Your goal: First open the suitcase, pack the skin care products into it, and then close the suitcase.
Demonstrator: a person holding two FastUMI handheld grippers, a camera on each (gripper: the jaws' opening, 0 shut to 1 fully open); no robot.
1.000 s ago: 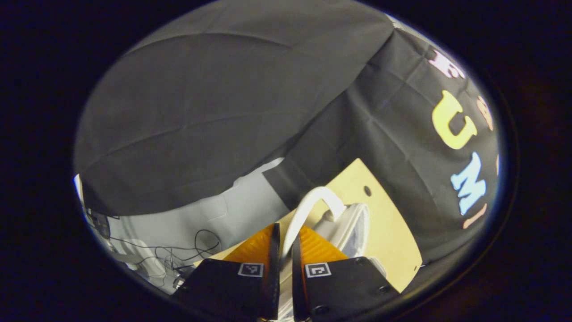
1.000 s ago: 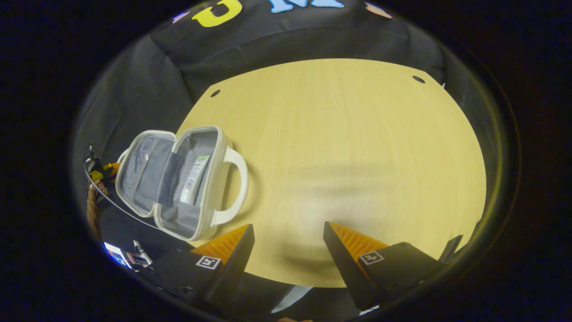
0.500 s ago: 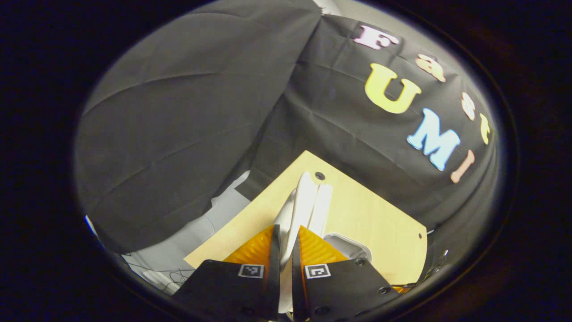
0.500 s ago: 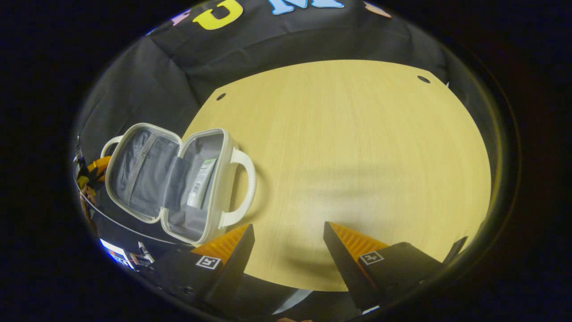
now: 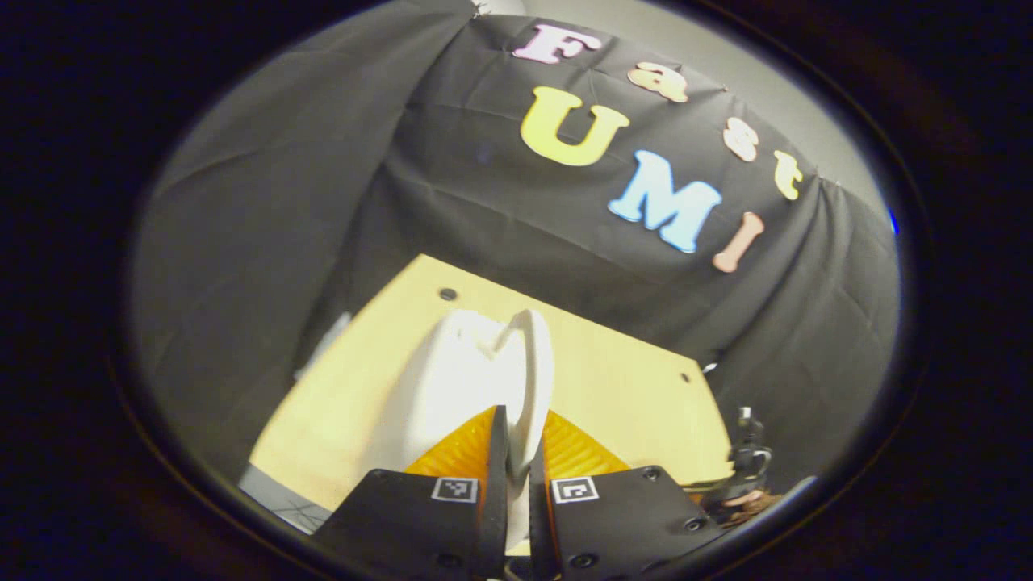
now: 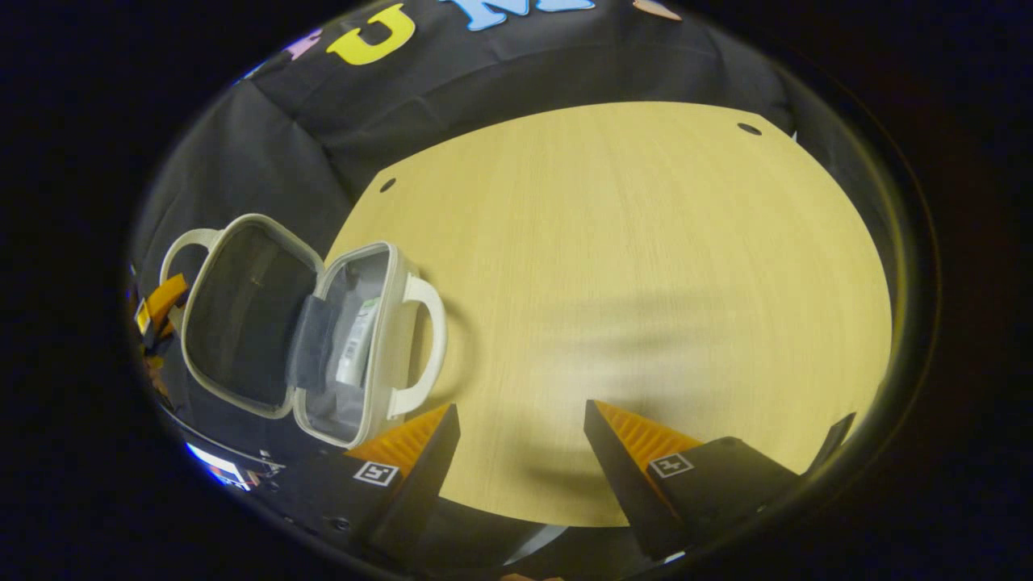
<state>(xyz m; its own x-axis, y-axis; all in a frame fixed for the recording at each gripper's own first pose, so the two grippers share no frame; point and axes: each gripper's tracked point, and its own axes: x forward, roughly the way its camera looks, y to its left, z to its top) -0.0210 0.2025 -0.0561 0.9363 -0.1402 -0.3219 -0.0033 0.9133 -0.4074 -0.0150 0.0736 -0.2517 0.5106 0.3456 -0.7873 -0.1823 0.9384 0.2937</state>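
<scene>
A small white suitcase (image 6: 387, 323) with grey lining stands open at the table's left edge. A white skin care tube (image 6: 355, 343) lies in its base. The lid (image 6: 234, 315) is half raised. My left gripper (image 5: 516, 415) is shut on the lid's white handle (image 5: 531, 371), with the lid's white outside (image 5: 452, 379) just left of it. In the right gripper view that left gripper (image 6: 157, 303) shows at the far left by the lid handle (image 6: 181, 242). My right gripper (image 6: 520, 420) hangs open over the table's near edge, right of the suitcase, with nothing between its fingers.
The wooden table (image 6: 629, 282) spreads bare to the right of the suitcase, with small holes near its back corners (image 6: 748, 129). The suitcase's base handle (image 6: 428, 339) sticks out onto the table. Black cloth walls close in behind and to the left.
My left gripper has swung the lid up by its handle, from lying flat open to half raised, and its view has turned toward the back wall. The right gripper has barely moved.
</scene>
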